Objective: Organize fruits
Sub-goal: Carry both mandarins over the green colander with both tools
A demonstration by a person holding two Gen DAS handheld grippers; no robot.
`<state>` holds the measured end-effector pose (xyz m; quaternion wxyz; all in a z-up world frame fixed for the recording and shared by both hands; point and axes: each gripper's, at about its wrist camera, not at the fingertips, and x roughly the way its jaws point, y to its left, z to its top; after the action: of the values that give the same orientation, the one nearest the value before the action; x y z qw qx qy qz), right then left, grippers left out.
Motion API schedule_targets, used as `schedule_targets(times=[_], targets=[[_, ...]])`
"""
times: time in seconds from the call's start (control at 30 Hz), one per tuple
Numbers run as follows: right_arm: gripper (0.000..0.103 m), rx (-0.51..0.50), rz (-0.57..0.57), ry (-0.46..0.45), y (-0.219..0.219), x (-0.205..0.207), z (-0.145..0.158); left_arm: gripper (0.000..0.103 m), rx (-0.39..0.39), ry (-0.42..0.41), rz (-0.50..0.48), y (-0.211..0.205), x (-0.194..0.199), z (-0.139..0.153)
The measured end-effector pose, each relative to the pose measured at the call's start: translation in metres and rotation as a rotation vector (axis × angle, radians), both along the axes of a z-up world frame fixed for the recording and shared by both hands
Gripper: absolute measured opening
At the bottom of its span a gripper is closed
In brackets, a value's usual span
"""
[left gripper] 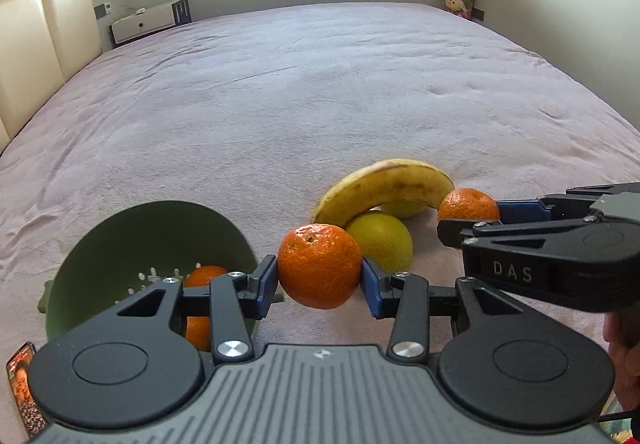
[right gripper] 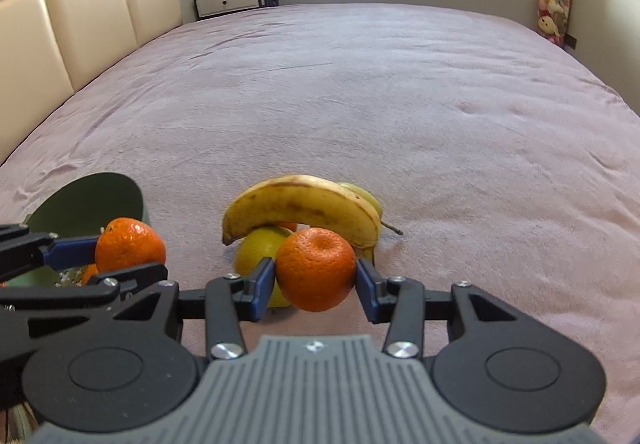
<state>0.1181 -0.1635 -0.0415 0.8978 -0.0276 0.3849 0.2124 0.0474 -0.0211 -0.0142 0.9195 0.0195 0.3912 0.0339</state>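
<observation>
Left tool [left gripper: 320, 276]: the blue pads are clamped on a mandarin [left gripper: 319, 266], one pad on each flank of the fruit. The fruit is clear of the bed [left gripper: 320, 92], with its stem dimple facing up. In the right wrist view this same tool [right gripper: 94, 252] enters from 9 o'clock, and its mandarin [right gripper: 130, 244] shows against the colander wall.

Right tool [right gripper: 316, 278]: the pads are clamped on a second mandarin [right gripper: 315, 268], also off the bed cover. In the left wrist view this tool [left gripper: 470, 218] enters from 3 o'clock, marked "DAS" on its body, and its mandarin [left gripper: 468, 204] sits at the tip, just beside the right end of the banana.

Green colander [left gripper: 152, 244]: it rests on the bed at 9 o'clock of the left tool and is tilted, its mouth toward the camera. At least one orange fruit [left gripper: 206, 276] lies inside it, partly hidden by the tool linkage. The colander [right gripper: 92, 204] appears at 10 o'clock in the right wrist view.

Remaining fruit pile: a banana [left gripper: 384, 190], curved side up, rests across yellow-green round fruits. One such fruit [left gripper: 380, 240] lies at 1 o'clock of the left tool's mandarin; another [left gripper: 402, 208] shows under the banana arch. In the right wrist view the banana [right gripper: 304, 204] lies at 12 o'clock of the held mandarin.

A cream headboard [right gripper: 80, 24] borders the bed at 10 o'clock.
</observation>
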Motion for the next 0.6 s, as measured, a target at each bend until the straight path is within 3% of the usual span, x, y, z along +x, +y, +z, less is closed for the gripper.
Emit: schedule_targets(times=[0.6], targets=[[0.041,-0.048,0.196,-0.105,0.052,-0.047,0.035,0.050,-0.055,-0.019,0.064,0.048,-0.028,0.032]])
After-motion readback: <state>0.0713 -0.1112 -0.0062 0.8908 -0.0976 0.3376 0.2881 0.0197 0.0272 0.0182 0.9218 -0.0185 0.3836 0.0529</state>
